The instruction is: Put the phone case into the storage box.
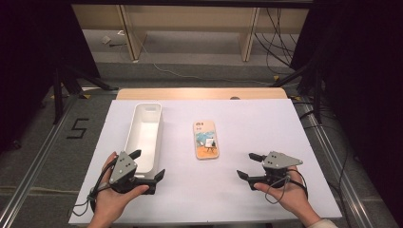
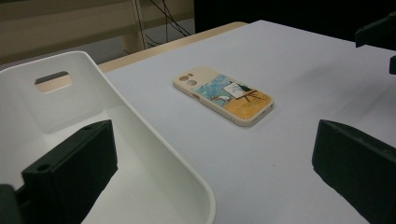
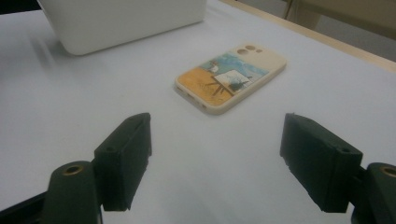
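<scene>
Looked stiff, thin, slippery: phone case [image 3: 230, 77] ahead of spread, empty right gripper [image 3: 217, 161] fingers (long edges likeliest hold).

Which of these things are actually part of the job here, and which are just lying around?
Part of the job:
- phone case, flat on the white table cover
- white bin, empty
- left gripper and right gripper, both open

Just lying about:
- cables on the floor
- floor marker "5"

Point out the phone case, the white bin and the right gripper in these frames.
phone case [image 1: 206, 139]: high view, middle of its printed back.
white bin [image 1: 134, 127]: high view, its left long wall.
right gripper [image 3: 215, 163]: right gripper view, midway between its open fingertips.
</scene>
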`<state>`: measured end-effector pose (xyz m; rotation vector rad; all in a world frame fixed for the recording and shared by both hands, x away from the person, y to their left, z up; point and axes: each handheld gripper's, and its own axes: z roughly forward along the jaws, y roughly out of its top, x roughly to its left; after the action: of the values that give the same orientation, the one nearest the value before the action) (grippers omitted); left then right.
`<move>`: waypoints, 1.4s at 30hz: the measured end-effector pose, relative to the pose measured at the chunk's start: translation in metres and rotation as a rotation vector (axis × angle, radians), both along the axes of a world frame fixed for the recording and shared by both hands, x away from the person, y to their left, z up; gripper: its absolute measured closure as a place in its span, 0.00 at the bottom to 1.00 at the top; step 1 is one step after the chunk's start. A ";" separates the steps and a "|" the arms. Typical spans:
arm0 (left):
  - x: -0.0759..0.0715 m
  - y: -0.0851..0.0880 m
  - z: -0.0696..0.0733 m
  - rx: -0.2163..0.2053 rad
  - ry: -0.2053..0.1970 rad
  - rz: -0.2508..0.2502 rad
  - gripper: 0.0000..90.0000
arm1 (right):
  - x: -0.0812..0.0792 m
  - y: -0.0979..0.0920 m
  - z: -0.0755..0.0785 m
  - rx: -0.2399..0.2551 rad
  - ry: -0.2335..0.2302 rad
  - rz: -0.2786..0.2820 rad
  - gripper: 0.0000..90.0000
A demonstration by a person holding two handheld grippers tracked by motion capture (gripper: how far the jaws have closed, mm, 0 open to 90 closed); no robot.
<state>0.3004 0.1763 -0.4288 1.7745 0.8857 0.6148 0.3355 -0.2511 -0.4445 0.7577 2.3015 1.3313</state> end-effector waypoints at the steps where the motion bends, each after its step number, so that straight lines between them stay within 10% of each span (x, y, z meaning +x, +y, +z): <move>1: 0.000 0.000 0.000 -0.001 0.000 0.000 0.00 | 0.000 0.000 0.000 0.000 0.001 0.001 0.29; 15: 0.000 0.001 0.000 -0.006 0.000 0.005 0.00 | 0.000 0.001 0.000 -0.001 0.002 0.010 0.31; 22: 0.000 0.001 0.000 -0.006 0.002 0.005 0.00 | 0.004 0.008 0.001 -0.012 -0.002 0.043 0.56; 30: 0.001 -0.001 -0.002 -0.006 0.006 -0.001 0.00 | 0.022 0.043 0.002 -0.078 0.043 0.091 1.00; 42: 0.001 -0.001 -0.002 -0.009 0.007 -0.001 0.00 | 0.055 0.102 -0.004 -0.121 0.086 0.087 1.00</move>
<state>0.3016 0.1749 -0.4310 1.7701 0.8907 0.6037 0.3904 -0.1487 -0.4484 0.6954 2.4837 1.2042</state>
